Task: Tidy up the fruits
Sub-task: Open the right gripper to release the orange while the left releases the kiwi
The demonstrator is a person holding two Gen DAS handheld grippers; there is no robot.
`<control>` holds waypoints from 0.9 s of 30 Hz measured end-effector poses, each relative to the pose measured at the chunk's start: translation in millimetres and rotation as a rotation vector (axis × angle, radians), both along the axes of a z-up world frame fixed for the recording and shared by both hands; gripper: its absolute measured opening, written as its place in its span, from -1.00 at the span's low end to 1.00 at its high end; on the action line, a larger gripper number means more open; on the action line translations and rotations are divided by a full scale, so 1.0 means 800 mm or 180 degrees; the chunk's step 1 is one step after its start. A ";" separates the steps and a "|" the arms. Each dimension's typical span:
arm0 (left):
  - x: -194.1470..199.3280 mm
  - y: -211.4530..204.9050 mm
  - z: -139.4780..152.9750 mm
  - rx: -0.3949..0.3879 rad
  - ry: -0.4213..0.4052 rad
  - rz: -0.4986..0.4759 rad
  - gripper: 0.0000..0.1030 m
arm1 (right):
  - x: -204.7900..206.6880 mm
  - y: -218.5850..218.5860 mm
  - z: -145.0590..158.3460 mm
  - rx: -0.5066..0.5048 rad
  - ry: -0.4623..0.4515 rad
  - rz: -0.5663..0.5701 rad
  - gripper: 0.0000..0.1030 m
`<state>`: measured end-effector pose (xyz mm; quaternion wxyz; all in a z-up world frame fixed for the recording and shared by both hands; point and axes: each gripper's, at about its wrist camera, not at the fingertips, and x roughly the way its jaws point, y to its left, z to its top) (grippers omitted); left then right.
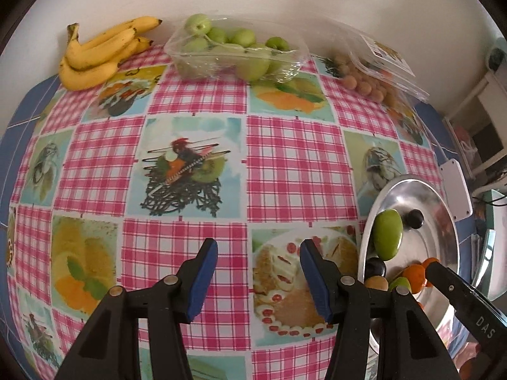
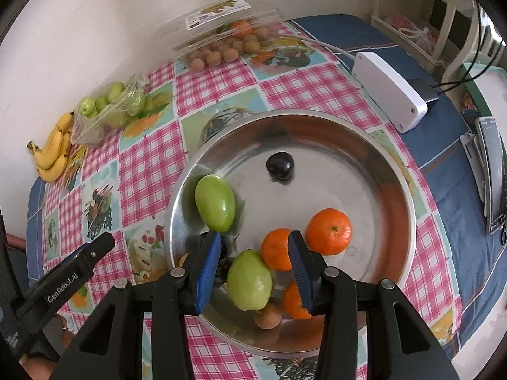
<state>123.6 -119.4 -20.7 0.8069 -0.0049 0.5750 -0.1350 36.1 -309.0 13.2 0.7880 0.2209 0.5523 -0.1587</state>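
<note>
Tangerine (image 2: 329, 235) plain from right wrist only.

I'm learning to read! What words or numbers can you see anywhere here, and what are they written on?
"GenRobot.AI": white letters on the black left gripper, seen from the right wrist.
"DAS": white letters on the black right gripper, seen from the left wrist; the rest is cut off.
Label on the clear box lid: printed, but too blurred to read.
Small screen device at the table's edge: too small to read.
</note>
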 end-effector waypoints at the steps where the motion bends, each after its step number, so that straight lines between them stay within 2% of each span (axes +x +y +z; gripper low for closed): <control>1: 0.000 0.000 -0.001 0.0004 0.0004 0.0002 0.12 | 0.001 0.001 0.000 -0.0005 0.0003 0.0012 -0.12; 7: 0.000 -0.008 -0.007 0.0044 0.0027 -0.0034 0.16 | 0.000 0.001 -0.002 0.0003 0.0020 0.0020 -0.12; 10: -0.001 -0.011 -0.009 0.0117 0.0037 -0.0051 0.38 | 0.001 0.000 -0.005 0.0001 0.0041 0.0013 -0.11; 11: -0.002 -0.012 -0.011 0.0178 0.0033 -0.0048 0.46 | 0.001 0.000 -0.007 -0.0013 0.0065 -0.0003 -0.02; 12: -0.001 -0.012 -0.012 0.0215 0.0027 -0.0046 0.48 | 0.002 -0.001 -0.009 -0.0027 0.0085 -0.0020 0.18; 14: -0.001 -0.012 -0.014 0.0288 0.0014 -0.0042 0.52 | 0.002 -0.003 -0.013 -0.0050 0.0116 -0.0055 0.31; 20: 0.000 -0.008 -0.020 0.0340 0.0038 0.0006 0.74 | 0.001 -0.007 -0.021 -0.0029 0.0166 -0.0099 0.34; 23: 0.000 -0.007 -0.022 0.0358 0.0034 0.0010 0.81 | 0.001 -0.006 -0.024 -0.0024 0.0176 -0.0103 0.50; 25: 0.000 -0.007 -0.022 0.0369 0.0025 -0.0001 0.85 | 0.002 -0.005 -0.024 -0.0024 0.0166 -0.0097 0.52; 27: -0.001 -0.006 -0.022 0.0387 -0.0006 0.0000 0.99 | 0.002 -0.004 -0.024 -0.0019 0.0150 -0.0088 0.59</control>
